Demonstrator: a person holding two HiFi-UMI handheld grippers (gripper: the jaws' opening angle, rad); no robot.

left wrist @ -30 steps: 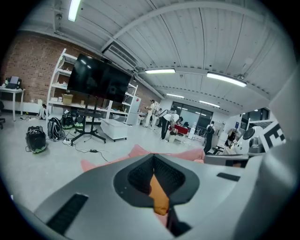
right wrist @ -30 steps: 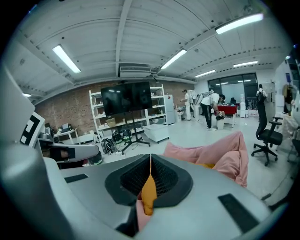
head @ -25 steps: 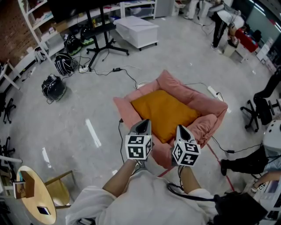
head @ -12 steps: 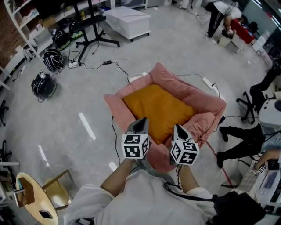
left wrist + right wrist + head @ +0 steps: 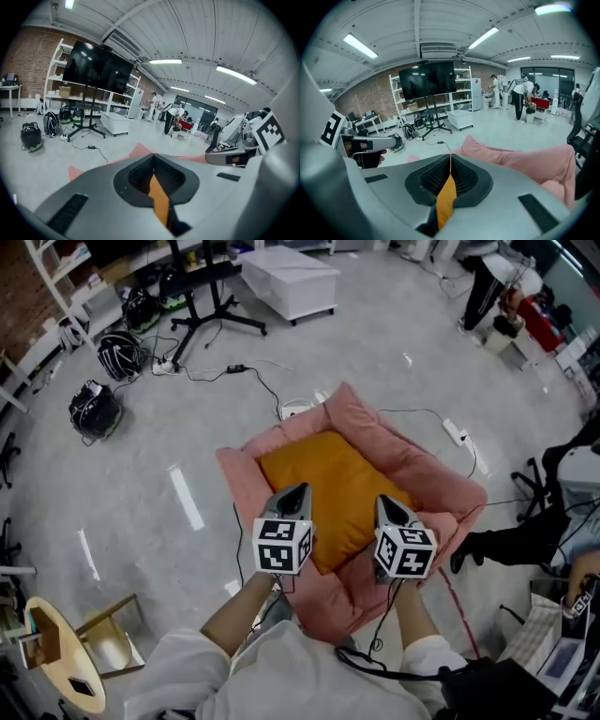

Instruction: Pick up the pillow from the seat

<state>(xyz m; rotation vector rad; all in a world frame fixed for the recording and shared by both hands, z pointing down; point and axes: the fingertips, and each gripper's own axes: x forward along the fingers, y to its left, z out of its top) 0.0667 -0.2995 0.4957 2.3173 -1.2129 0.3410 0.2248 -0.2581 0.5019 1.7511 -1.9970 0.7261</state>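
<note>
Left gripper view: the left gripper (image 5: pixel 153 165) has its jaws pressed together with nothing pinched; the orange sliver in the slot behind the tips reads as the pillow lying beyond, not a held thing. Right gripper view gives the same for the right gripper (image 5: pixel 449 163): jaws closed tip to tip and empty, with an orange strip showing through the slot and the pink wall of the seat (image 5: pixel 520 157) just ahead. Head view: both grippers point forward and down, side by side. The left tip is over the near left part of the pillow (image 5: pixel 328 474) and the right tip over its near right edge; whether either touches the fabric cannot be told. The pillow lies flat in the hollow of the seat, ringed by the raised pink rim, on the bare concrete floor (image 5: pixel 141 474). Change over the last second: the grippers were over the seat's near rim and are now farther in, over the pillow itself, both lower, and the seat fills more of the view. Judgement: approach nearly done, grasp not begun; the jaws must spread before either can bite the pillow's near edge. A black cable (image 5: pixel 262 385) trails on the floor beyond the seat, well apart from the grippers.
</note>
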